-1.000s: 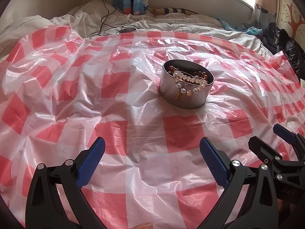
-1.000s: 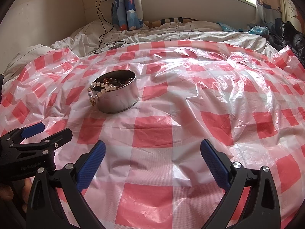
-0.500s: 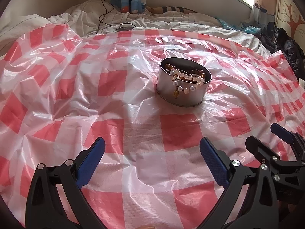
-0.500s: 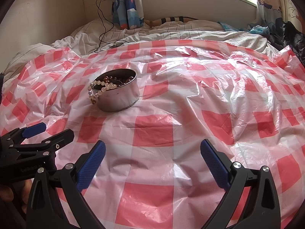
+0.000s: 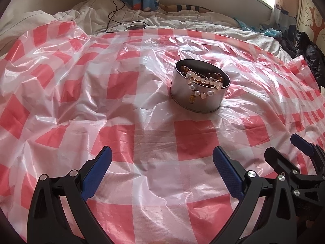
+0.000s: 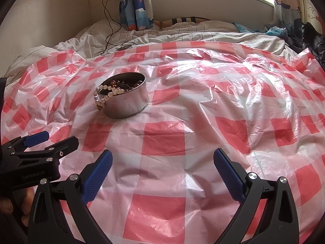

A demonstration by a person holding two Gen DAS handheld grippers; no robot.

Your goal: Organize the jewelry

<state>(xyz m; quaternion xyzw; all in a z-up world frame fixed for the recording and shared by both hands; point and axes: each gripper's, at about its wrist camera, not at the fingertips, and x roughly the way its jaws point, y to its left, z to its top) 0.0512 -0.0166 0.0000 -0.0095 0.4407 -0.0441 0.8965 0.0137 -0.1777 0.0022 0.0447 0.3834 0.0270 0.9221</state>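
A round metal tin (image 5: 198, 99) (image 6: 130, 105) stands on the red-and-white checked plastic sheet (image 5: 142, 126) (image 6: 203, 109). Amber beads lie inside it, and a pearl bracelet (image 5: 205, 85) (image 6: 105, 95) with a gold charm hangs over its rim. My left gripper (image 5: 162, 158) is open and empty, well short of the tin. My right gripper (image 6: 162, 160) is open and empty too, with the tin ahead to its left. Each gripper shows at the edge of the other's view: the right gripper (image 5: 288, 152) and the left gripper (image 6: 59, 140).
The sheet covers a bed with rumpled white bedding (image 6: 182, 34) behind it. A black cable (image 6: 107, 24) runs down from a wall socket to a small round device (image 5: 135, 26). Dark clothing (image 5: 308, 55) lies at the far right. A hand (image 6: 18, 203) holds the left gripper.
Both grippers have drawn back and risen slightly, so the tin sits a little farther up in each view. Their jaws stayed open. The tin and bracelet have not moved.
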